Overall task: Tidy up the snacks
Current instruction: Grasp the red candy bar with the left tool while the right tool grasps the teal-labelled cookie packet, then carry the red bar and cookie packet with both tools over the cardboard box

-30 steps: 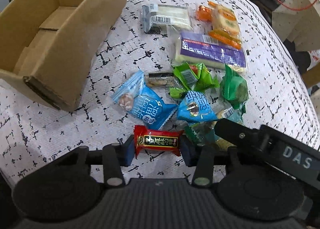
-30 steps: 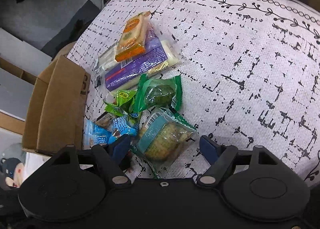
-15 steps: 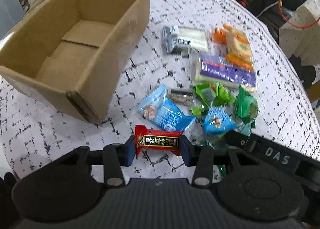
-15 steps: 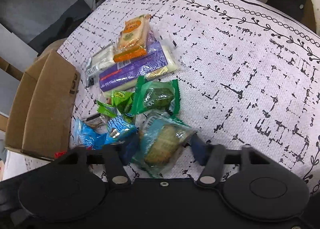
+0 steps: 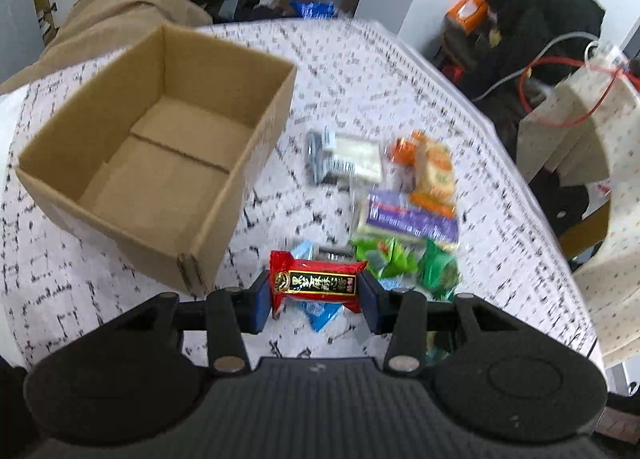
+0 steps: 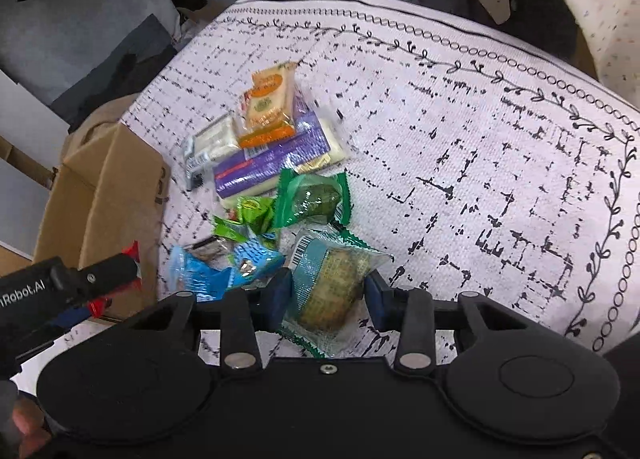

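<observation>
Gripping red bar (image 5: 318,285) left, jaws just closing on teal cake packet (image 6: 330,287) right; box rim (image 5: 256,161) near.

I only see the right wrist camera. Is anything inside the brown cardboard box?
Observer: No. The left wrist view looks down into the brown cardboard box, and only its bare bottom flaps show.
Operator: What's the red thing by the other tool?
Observer: A red foil snack bar with a black and gold label. The left tool is shut on it, one pad at each end.
Operator: Is the red bar over the box?
Observer: Not yet. It is just off the box's near corner, in front of the pale blue snack packet on the table.
</observation>
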